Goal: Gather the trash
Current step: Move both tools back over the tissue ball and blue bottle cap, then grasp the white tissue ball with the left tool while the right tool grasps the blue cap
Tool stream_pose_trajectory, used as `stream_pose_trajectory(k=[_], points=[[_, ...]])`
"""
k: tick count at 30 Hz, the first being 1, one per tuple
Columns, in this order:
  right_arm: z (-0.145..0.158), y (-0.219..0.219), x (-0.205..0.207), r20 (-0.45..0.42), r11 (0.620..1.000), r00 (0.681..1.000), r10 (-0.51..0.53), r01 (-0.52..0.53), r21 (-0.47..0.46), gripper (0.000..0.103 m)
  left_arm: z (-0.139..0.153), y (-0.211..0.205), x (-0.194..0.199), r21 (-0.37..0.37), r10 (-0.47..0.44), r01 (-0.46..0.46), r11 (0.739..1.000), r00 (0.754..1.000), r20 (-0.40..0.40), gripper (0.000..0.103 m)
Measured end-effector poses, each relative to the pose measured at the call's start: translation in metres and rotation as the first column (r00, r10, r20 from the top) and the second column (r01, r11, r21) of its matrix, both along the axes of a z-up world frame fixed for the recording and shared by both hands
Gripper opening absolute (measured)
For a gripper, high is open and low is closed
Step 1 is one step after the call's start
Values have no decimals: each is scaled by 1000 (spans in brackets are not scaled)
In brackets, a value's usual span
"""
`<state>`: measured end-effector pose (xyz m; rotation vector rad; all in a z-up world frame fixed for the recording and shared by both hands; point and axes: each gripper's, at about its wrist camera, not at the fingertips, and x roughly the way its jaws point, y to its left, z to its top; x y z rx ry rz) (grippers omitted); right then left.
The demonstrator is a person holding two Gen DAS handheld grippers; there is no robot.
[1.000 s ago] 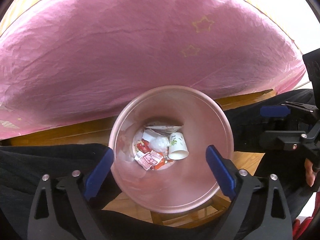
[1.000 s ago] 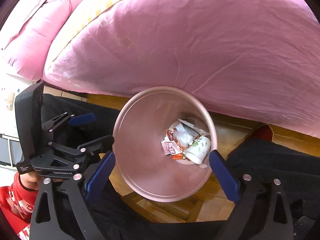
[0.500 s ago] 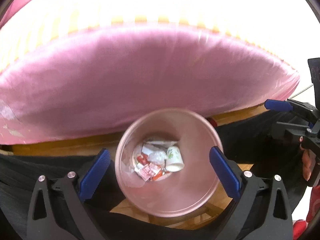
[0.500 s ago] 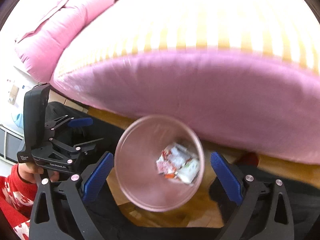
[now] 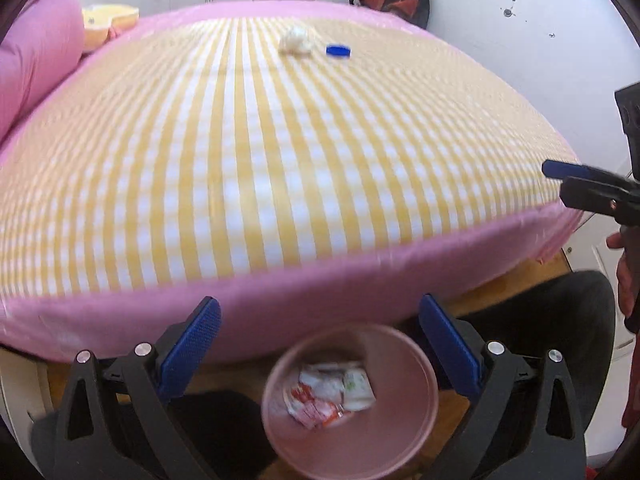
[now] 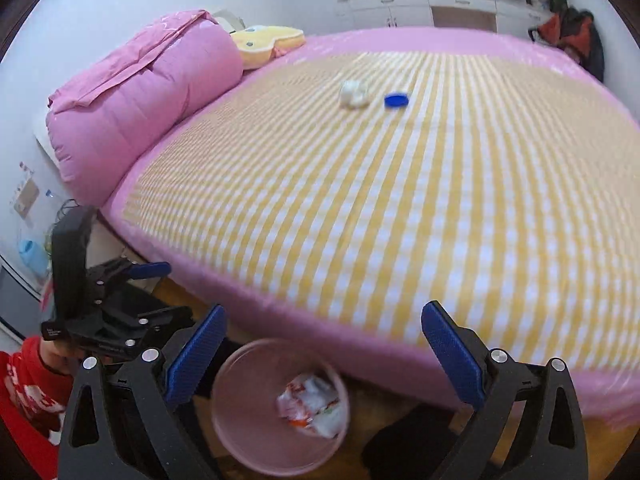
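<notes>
Left wrist view showed both hand-held grippers empty with jaws apart, left [image 5: 320, 344] and right [image 6: 324, 352], above the pink bin [image 5: 400, 452]; crumpled tissue [image 5: 295, 41] and blue cap [image 5: 338, 51] lay far across the bed [image 5: 280, 168].

Bin [image 5: 416, 432]: smooth pink plastic, slight sheen. Bed [image 6: 360, 208]: matt checked cloth. Cap [image 6: 396, 100]: blue plastic. Wad [image 6: 353, 93]: crumpled white paper.

Both grippers have tipped up from the pink bin [image 5: 416, 420]. Now the bed top [image 6: 400, 208] shows. A white wad [image 6: 353, 94] and blue cap [image 6: 396, 100] lie there.
</notes>
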<state>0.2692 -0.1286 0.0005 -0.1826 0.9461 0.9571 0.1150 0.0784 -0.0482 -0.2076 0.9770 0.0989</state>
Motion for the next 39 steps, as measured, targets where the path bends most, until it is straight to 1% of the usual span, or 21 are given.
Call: stream_pose_trajectory(k=[1, 4, 6, 9, 13, 17, 20, 21, 22, 25, 27, 29, 31, 32, 34, 35, 37, 38, 39], points=[[6, 5, 9, 27, 1000, 1000, 1, -1, -4, 98, 5, 3, 8, 17, -3, 3, 1000, 1000, 13, 99], [13, 15, 29, 43, 1000, 999, 4, -5, 20, 98, 14, 10, 30, 39, -5, 4, 999, 999, 44, 99], [16, 24, 46, 43, 999, 999, 8, -9, 41, 98, 20, 18, 45, 22, 4, -5, 1000, 998, 55, 99], [18, 37, 68, 59, 999, 998, 19, -22, 42, 98, 26, 29, 69, -13, 14, -13, 1000, 998, 59, 99], [20, 62, 103, 97, 999, 995, 33, -35, 24, 98, 34, 40, 98, 50, 11, -15, 999, 996, 87, 99], [14, 94, 142, 131, 999, 991, 33, -31, -11, 98, 36, 55, 120, 64, 26, -33, 997, 995, 101, 99], [5, 120, 169, 126, 999, 991, 41, -36, -37, 97, 37, 67, 135, 77, 37, -46, 996, 993, 115, 99], [2, 129, 178, 122, 998, 992, 38, -32, -51, 93, 38, 71, 142, 98, 42, -54, 994, 992, 121, 99], [-2, 139, 188, 117, 998, 993, 35, -28, -61, 87, 38, 74, 146, 112, 42, -56, 992, 991, 124, 99], [-14, 164, 212, 92, 996, 995, 35, -27, -85, 81, 38, 84, 165, 148, 38, -57, 987, 991, 128, 99], [-21, 175, 222, 101, 993, 994, 32, -20, -114, 79, 38, 90, 175, 164, 33, -54, 985, 991, 130, 99], [-28, 187, 232, 111, 989, 993, 30, -14, -145, 73, 39, 96, 186, 176, 27, -51, 983, 990, 136, 99], [-34, 195, 244, 98, 987, 995, 15, 1, -162, 64, 41, 101, 197, 181, 19, -46, 982, 989, 146, 99], [-37, 198, 249, 88, 986, 996, 4, 10, -165, 64, 43, 103, 202, 191, 10, -40, 981, 988, 156, 99], [-41, 201, 256, 73, 986, 997, -12, 24, -165, 56, 45, 103, 209, 225, 3, -42, 974, 985, 170, 99], [-42, 203, 258, 68, 986, 998, -14, 26, -167, 54, 46, 103, 212, 233, 1, -43, 971, 985, 175, 99], [-46, 206, 262, 68, 984, 998, -15, 27, -178, 44, 45, 106, 221, 231, 1, -42, 972, 984, 177, 99], [-47, 208, 261, 76, 983, 997, -16, 29, -183, 41, 45, 108, 225, 226, 0, -41, 973, 984, 177, 99], [-47, 208, 262, 85, 982, 996, -17, 33, -186, 41, 44, 108, 229, 221, -1, -38, 974, 984, 176, 99]])
